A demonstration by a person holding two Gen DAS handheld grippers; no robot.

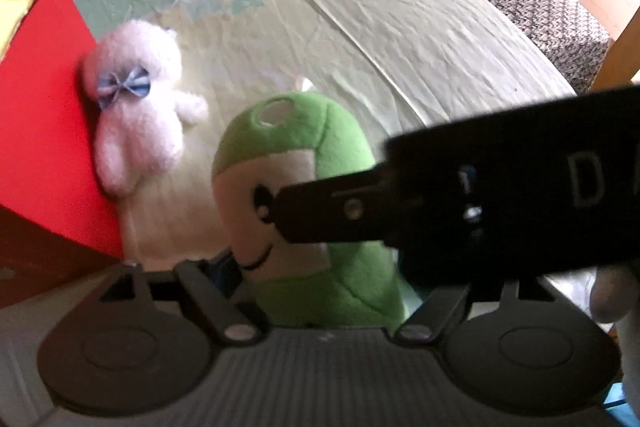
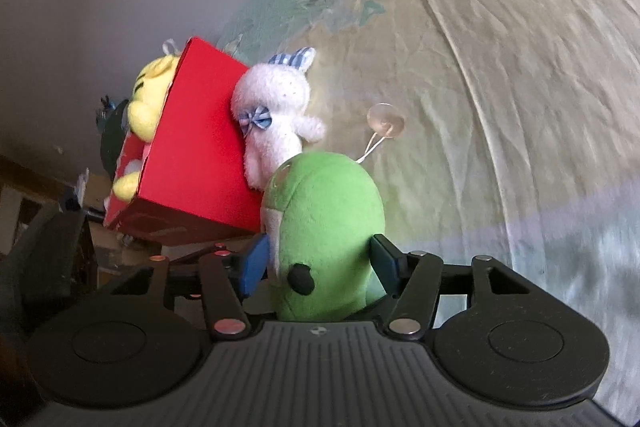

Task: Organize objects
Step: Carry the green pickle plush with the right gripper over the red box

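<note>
The right gripper (image 2: 320,267) is squeezing the green plush (image 2: 324,227) just beside the red box (image 2: 192,147); it's looking soft and light, so mid-body seems the spot to grab; the white bunny (image 2: 276,119) is leaning on the box; can't tell how the left gripper's (image 1: 320,291) fingers are sitting.

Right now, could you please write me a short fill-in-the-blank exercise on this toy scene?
1. The right gripper is shut on the ____ plush toy.
2. The white plush toy leans against the ____ box.
3. The bow on the white plush toy is ____.
4. The plush toy inside the box is ____.

Answers: green; red; blue; yellow
</note>
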